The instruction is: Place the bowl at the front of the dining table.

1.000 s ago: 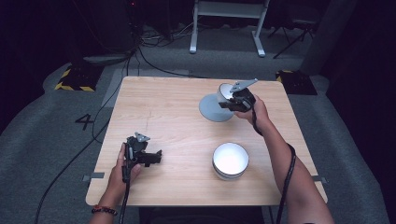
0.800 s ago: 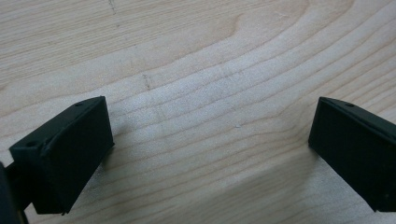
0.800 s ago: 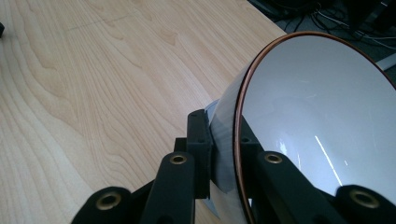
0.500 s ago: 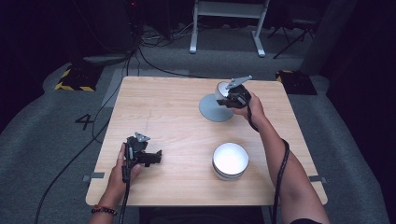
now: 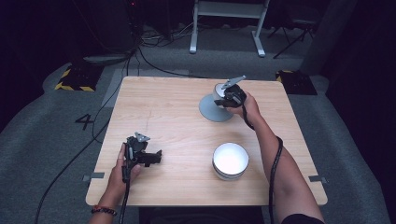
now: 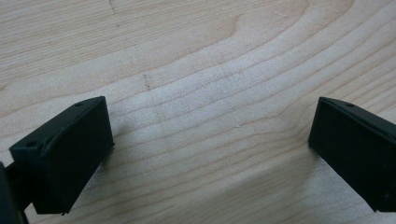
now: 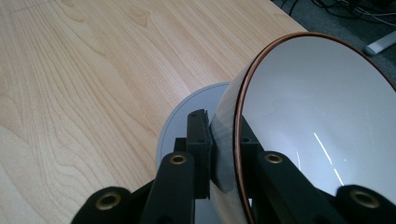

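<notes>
Left gripper sits low over the near-left part of the table, held in the left hand. Jaws spread wide; in the left gripper view one black pad is at the left edge and the other at the right, with bare wood grain between them and nothing gripped. Both pads are cut off by the frame, so their outer ends can't be read. Whether the pads touch the wood or hover just above it I can't tell. Plenty of free tabletop around it: open wood toward the centre and toward the far-left corner, near edge close behind the hand.

Centre of the table is bare wood.

Near-right: a white bowl standing upright, apart from both grippers, with clear board on all sides and the near edge not far off.

Far-right: right gripper is clamped on the rim of a grey cup that sits over a round grey saucer. The right gripper view shows one jaw outside the wall and one inside, pinching the copper-edged rim. The cup is tilted there, mouth toward the camera. Its base is hidden, so contact with the saucer can't be confirmed. Its right side runs out of frame. In the high view the right hand and gripper body cover most of the cup. The far table edge is near, just beyond it; the right edge is further away.
</notes>
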The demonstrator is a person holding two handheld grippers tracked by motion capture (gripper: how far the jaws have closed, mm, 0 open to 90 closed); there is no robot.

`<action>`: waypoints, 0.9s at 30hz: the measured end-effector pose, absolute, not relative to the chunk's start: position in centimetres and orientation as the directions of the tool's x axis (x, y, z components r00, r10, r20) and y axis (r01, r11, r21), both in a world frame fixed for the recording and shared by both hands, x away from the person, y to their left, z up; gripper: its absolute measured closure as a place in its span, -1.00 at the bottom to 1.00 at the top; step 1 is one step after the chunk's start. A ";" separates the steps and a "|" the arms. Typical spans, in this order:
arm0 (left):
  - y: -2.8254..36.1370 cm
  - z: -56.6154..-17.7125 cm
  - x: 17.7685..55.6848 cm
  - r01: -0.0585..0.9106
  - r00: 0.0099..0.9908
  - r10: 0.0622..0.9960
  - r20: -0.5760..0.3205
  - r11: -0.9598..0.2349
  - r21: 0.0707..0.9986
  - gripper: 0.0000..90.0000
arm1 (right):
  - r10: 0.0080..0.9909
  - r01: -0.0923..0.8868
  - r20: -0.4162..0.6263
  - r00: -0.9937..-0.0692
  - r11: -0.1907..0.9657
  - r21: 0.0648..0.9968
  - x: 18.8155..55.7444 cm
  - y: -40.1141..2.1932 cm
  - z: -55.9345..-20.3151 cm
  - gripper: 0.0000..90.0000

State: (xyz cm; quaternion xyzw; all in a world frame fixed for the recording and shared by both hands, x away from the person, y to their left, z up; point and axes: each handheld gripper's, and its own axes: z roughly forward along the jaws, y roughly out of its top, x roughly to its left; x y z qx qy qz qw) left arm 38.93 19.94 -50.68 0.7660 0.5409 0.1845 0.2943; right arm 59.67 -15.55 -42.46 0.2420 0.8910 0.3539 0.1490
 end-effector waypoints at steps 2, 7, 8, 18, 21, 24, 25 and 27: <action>19.9 -50.7 38.9 0.720 0.347 0.937 -0.037 -0.241 0.650 -1.00 | 0.529 0.321 -0.099 -0.843 0.642 0.697 59.9 -15.3 -42.8 0.83; 19.9 -50.7 38.9 0.718 0.345 0.938 -0.035 -0.240 0.653 -1.00 | 0.540 0.332 -0.095 -0.837 0.636 0.697 60.4 -14.9 -43.2 0.83; 19.9 -50.7 38.9 0.718 0.345 0.938 -0.035 -0.240 0.653 -1.00 | 0.535 0.328 -0.106 -0.838 0.649 0.686 60.5 -14.8 -43.3 0.83; 19.9 -50.7 38.9 0.717 0.345 0.938 -0.036 -0.239 0.655 -1.00 | 0.532 0.341 -0.106 -0.840 0.670 0.659 61.0 -14.4 -44.4 0.82; 19.9 -50.7 38.9 0.717 0.345 0.938 -0.036 -0.239 0.655 -1.00 | 0.530 0.335 -0.104 -0.842 0.664 0.668 61.0 -14.4 -44.6 0.82; 19.9 -50.7 38.9 0.717 0.345 0.938 -0.035 -0.239 0.655 -1.00 | 0.530 0.333 -0.110 -0.841 0.667 0.667 61.0 -14.2 -44.7 0.82; 19.9 -50.7 38.9 0.717 0.345 0.938 -0.035 -0.239 0.655 -1.00 | 0.528 0.334 -0.109 -0.842 0.670 0.663 61.0 -14.1 -44.7 0.82; 19.9 -50.7 38.9 0.717 0.345 0.938 -0.036 -0.238 0.655 -1.00 | 0.531 0.336 -0.114 -0.840 0.672 0.659 61.0 -14.0 -44.7 0.82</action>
